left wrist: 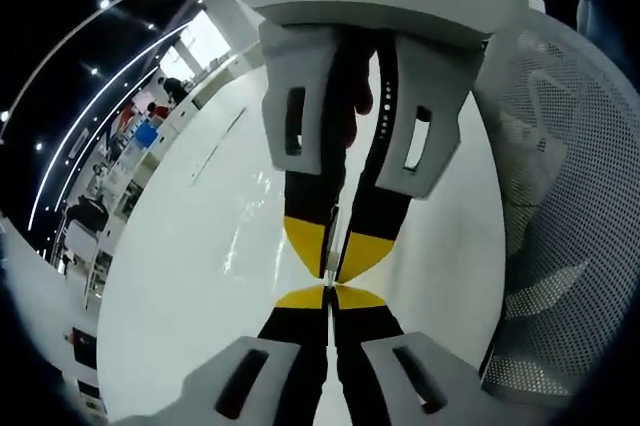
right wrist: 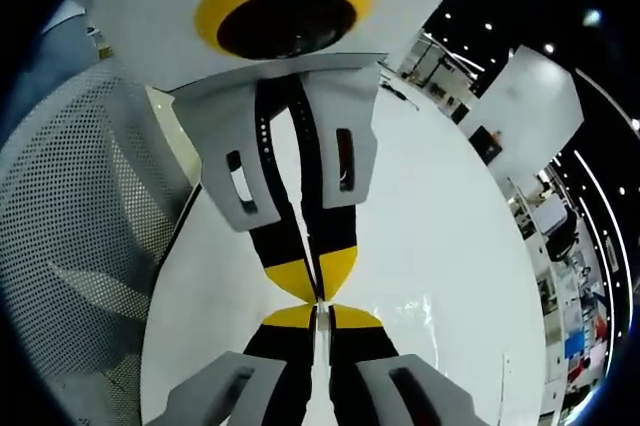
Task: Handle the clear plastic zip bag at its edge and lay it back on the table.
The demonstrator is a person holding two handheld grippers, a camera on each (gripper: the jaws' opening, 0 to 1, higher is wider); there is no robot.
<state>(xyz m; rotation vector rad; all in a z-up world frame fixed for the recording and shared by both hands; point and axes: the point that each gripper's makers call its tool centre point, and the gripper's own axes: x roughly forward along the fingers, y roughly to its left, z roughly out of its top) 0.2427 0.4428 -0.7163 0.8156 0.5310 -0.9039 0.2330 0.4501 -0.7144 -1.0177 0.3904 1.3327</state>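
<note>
The clear plastic zip bag (left wrist: 245,231) shows as faint glints over the white table (left wrist: 180,316), to the left of the jaws; in the right gripper view the zip bag (right wrist: 425,321) glints to their right. My left gripper (left wrist: 328,298) is shut, with a thin pale strip of the bag's edge between its yellow tips. Tip to tip with it, coming down from the top, the right gripper (left wrist: 335,264) is shut on the same edge. Seen from the other side, my right gripper (right wrist: 317,314) meets the left gripper (right wrist: 316,291) above the table (right wrist: 440,206).
A white mesh chair back (left wrist: 560,196) stands close beside the table, also seen as the chair (right wrist: 80,236) in the right gripper view. Far off lie office desks with a person (left wrist: 172,89) and ceiling lights.
</note>
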